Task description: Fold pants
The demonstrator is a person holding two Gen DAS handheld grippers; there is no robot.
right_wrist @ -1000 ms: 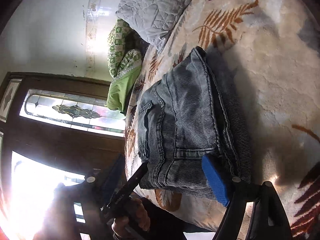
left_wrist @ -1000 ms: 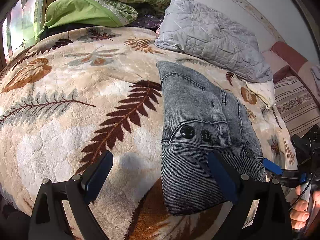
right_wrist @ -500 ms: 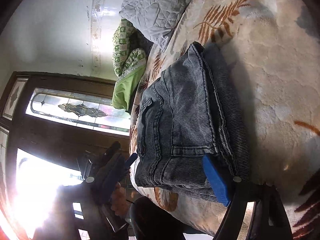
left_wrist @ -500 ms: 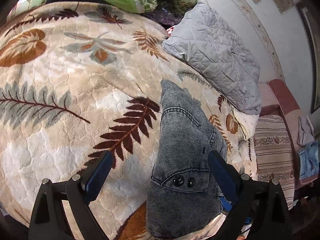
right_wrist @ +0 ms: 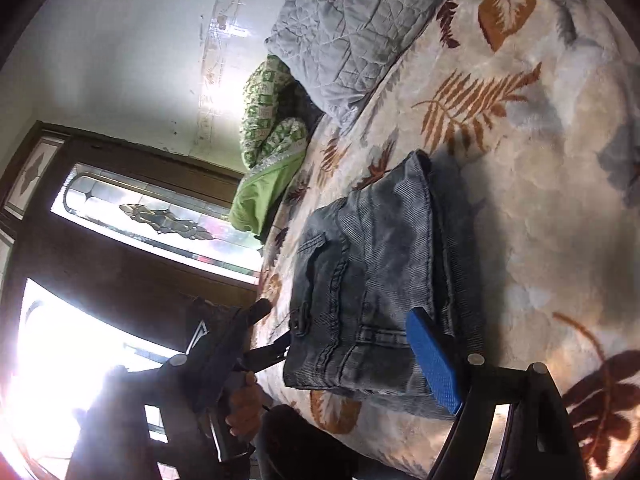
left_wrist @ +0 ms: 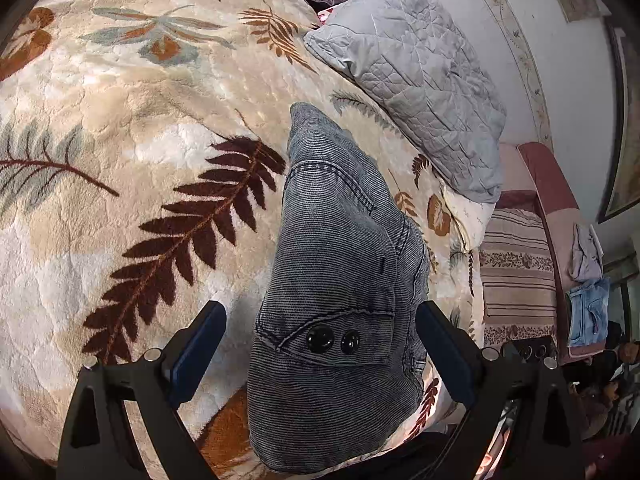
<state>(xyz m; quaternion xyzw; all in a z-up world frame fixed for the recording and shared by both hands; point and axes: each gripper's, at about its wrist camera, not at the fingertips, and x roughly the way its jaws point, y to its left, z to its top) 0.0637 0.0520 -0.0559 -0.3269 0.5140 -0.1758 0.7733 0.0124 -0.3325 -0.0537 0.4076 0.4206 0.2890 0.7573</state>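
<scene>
Between the left fingers: the left gripper point(left_wrist: 320, 354) is spread wide, holding nothing; the near end of the folded pants point(left_wrist: 340, 292) lies in the gap, and neither pad touches the cloth.
Left fingers: the dark blue pads point(left_wrist: 198, 354) stand on either side of the bundle, one over the blanket beside it, the other at its right edge.
Between the right fingers: the right gripper point(right_wrist: 320, 364) is also wide open and grips nothing; the near corner of the pants point(right_wrist: 372, 288) sits in the gap.
Right fingers: the bright blue pad point(right_wrist: 434, 364) is seen against the folded edge; whether it touches cannot be told. The other finger is dark against the glare.
Pants: grey-black denim, folded into a compact stack, two dark buttons point(left_wrist: 334, 340) on the top flap, lying near the edge of the bed.
Blanket: the plush leaf-print blanket point(left_wrist: 120, 160) covers the bed under the pants.
Further out: a grey quilted pillow point(left_wrist: 420, 72) lies beyond the pants, well apart; green bedding point(right_wrist: 268, 168) is bunched beyond it.
Other gripper in right view: the left tool point(right_wrist: 240, 344), held by a hand point(right_wrist: 242, 406), is just beside the pants' near edge.
</scene>
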